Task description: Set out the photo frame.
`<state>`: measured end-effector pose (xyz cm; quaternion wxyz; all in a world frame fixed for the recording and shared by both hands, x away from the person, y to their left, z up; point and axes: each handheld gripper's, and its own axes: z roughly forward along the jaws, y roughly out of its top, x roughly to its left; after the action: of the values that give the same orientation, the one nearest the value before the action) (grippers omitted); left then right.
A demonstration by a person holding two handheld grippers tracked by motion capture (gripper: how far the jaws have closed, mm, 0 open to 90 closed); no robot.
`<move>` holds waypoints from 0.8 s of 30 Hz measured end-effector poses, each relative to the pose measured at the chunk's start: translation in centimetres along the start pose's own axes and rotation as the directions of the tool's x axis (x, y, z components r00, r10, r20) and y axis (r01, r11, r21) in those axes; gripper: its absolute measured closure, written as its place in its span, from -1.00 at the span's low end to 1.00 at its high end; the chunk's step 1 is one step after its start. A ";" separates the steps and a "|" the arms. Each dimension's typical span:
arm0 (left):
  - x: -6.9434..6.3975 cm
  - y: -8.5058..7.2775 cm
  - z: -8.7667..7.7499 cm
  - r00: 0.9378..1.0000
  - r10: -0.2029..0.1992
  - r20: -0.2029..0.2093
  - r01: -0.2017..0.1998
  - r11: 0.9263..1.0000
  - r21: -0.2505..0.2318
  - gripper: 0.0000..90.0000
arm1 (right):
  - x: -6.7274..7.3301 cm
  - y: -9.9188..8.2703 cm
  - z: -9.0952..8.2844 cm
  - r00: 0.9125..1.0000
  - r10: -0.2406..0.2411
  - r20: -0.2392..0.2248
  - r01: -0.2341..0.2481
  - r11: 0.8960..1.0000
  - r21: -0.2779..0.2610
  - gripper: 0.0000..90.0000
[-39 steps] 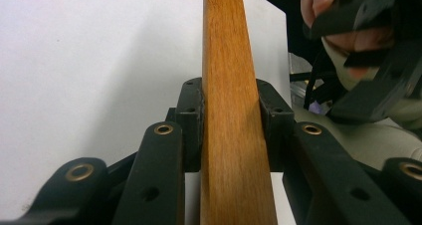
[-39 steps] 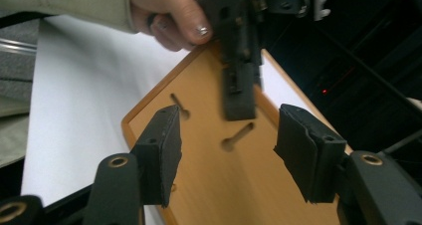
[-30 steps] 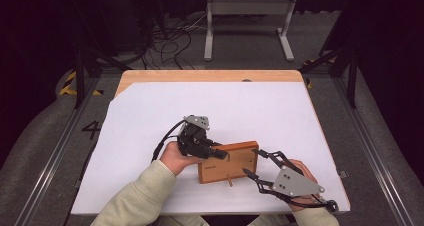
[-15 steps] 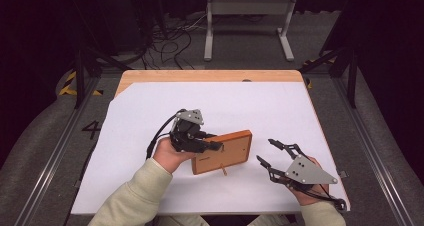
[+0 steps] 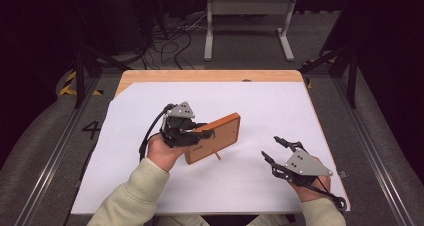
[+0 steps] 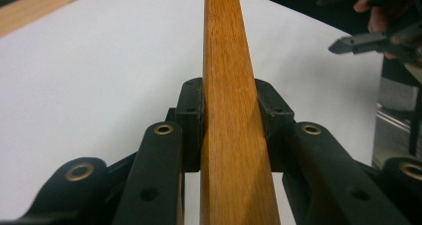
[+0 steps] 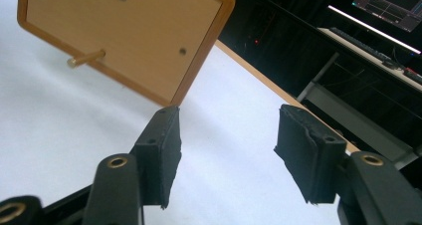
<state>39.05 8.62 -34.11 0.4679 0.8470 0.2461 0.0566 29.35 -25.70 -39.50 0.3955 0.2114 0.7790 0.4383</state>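
The frame (image 5: 214,137) is clamped edgewise in the left gripper (image 5: 202,134) and held tilted, exposing its back peg (image 5: 217,156) to the empty, open-jawed right gripper (image 5: 272,149).

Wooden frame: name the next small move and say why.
Probably lower the wooden frame until its peg rests on the white sheet. The left gripper clamps its edge and holds it tilted, while the right gripper is open and apart.
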 end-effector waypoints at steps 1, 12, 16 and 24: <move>0.0 0.0 -0.1 1.000 -0.013 -0.016 0.013 1.000 -0.008 0.56 | 0.0 0.0 0.1 1.000 -0.002 -0.001 0.002 1.000 0.004 -0.06; -0.9 0.2 -0.4 0.984 -0.045 -0.173 0.037 0.998 -0.048 0.56 | 0.1 -0.4 0.4 1.000 0.002 -0.007 -0.002 1.000 0.023 -0.06; -1.2 0.1 0.0 0.973 -0.046 -0.226 0.037 0.998 -0.045 0.56 | 0.2 -0.4 0.5 1.000 -0.006 -0.008 0.006 1.000 0.026 -0.06; -1.5 -0.4 1.7 0.950 -0.026 -0.311 0.031 0.999 0.010 0.56 | 0.4 -0.4 0.7 1.000 -0.022 -0.017 0.023 0.999 0.037 -0.09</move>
<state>38.13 6.76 -35.24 0.4178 0.8273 0.3293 0.1804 29.67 -25.29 -40.24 0.3899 0.2061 0.7925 0.4212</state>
